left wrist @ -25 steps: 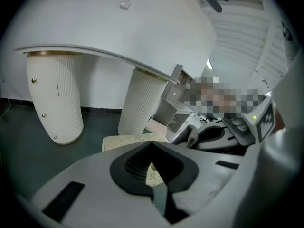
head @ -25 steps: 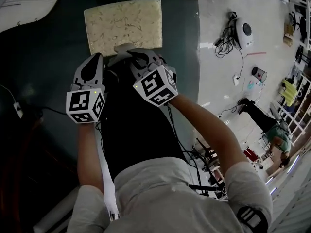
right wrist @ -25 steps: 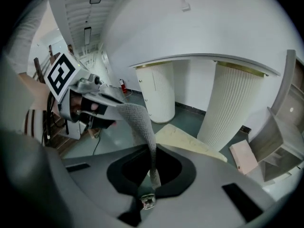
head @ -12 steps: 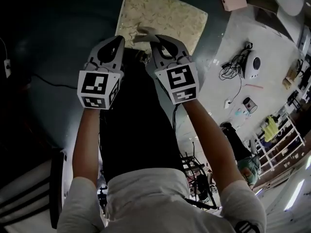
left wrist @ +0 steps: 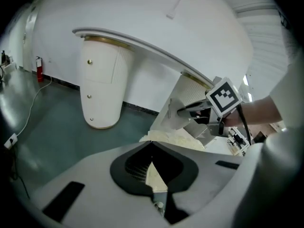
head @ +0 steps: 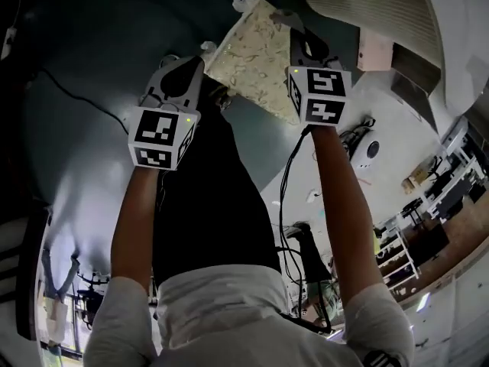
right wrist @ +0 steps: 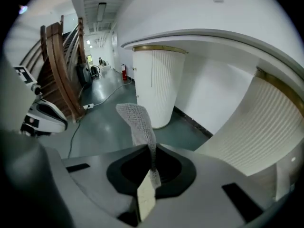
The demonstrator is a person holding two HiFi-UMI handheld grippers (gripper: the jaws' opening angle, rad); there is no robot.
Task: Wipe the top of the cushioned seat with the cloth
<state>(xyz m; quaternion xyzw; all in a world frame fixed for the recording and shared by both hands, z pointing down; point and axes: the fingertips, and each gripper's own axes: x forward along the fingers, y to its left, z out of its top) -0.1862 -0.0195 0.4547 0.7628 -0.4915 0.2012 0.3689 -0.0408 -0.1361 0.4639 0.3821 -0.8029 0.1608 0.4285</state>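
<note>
Grey mesh cloth rises from the closed jaws of the right gripper, pinched there with a cream edge of the seat. The left gripper is clamped too, on another edge of the cream, fleck-patterned square cushioned seat. In the head view the seat hangs tilted in the air between the left gripper and the right gripper, above the dark green glossy floor.

This looks like a carry rather than wiping. To do it well, keep both grips level so the pad does not fold, and lower it flat with the patterned top upward. Then the right gripper must let go of the seat's edge without dropping the cloth.

The pad looks soft and thin, with a leafy fleck. The cloth is open-weave and light. White ribbed curved panels stand beyond.
</note>
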